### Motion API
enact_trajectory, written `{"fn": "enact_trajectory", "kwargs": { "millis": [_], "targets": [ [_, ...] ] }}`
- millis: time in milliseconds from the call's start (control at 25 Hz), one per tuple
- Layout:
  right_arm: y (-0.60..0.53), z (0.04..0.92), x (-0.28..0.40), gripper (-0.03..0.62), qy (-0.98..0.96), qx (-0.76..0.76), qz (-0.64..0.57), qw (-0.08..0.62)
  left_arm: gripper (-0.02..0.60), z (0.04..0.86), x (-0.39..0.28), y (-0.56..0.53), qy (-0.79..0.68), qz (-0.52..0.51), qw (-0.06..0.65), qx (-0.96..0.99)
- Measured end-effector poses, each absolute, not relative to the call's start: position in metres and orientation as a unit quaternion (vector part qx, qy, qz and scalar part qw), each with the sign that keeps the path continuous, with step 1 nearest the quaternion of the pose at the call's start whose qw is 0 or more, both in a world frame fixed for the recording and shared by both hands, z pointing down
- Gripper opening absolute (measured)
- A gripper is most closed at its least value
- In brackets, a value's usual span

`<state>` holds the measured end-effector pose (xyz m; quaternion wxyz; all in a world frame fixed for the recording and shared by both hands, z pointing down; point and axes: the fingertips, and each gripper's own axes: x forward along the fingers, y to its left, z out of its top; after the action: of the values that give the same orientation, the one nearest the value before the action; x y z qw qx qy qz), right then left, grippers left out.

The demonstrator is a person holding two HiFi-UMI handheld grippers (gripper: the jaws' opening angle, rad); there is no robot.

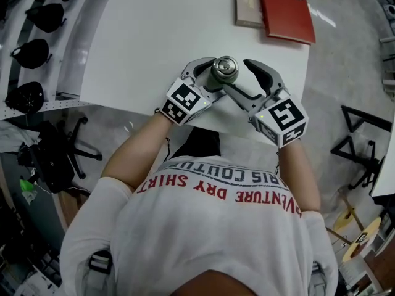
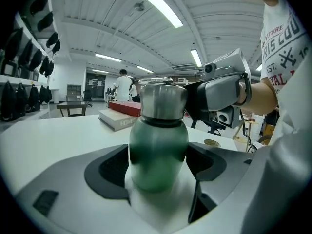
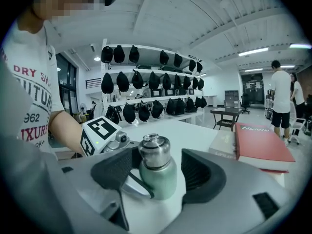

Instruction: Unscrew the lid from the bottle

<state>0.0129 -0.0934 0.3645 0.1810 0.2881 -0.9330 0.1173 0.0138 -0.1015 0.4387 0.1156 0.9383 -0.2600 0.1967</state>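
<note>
A green metal bottle [image 2: 158, 150] with a silver screw lid [image 2: 163, 101] stands upright on the white table [image 1: 148, 36], near its front edge. My left gripper [image 1: 214, 79] comes in from the left and is shut on the bottle's green body, with both dark pads pressed against it. My right gripper [image 1: 238, 76] reaches in from the right at lid height. In the right gripper view the lid [image 3: 155, 152] sits between its jaws, close to the left pad [image 3: 127, 168], with a clear gap to the right pad; this gripper [image 3: 157, 172] is open.
A red book [image 1: 285, 8] and a beige book [image 1: 248, 5] lie at the table's far edge. The table's front edge [image 1: 185, 117] runs just under my grippers. Shelves with black bags [image 1: 28, 51] and an office chair [image 1: 58, 153] stand to the left. People [image 3: 280, 99] stand far off.
</note>
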Motion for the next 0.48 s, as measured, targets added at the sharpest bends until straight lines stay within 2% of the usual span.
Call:
{"fn": "enact_trajectory", "kwargs": {
  "millis": [480],
  "targets": [
    [-0.102, 0.370, -0.005, 0.295, -0.937, 0.282, 0.088, 0.187, 0.379, 0.439, 0.017, -0.102, -0.261, 0.192, 0.118, 0.939]
  ]
}}
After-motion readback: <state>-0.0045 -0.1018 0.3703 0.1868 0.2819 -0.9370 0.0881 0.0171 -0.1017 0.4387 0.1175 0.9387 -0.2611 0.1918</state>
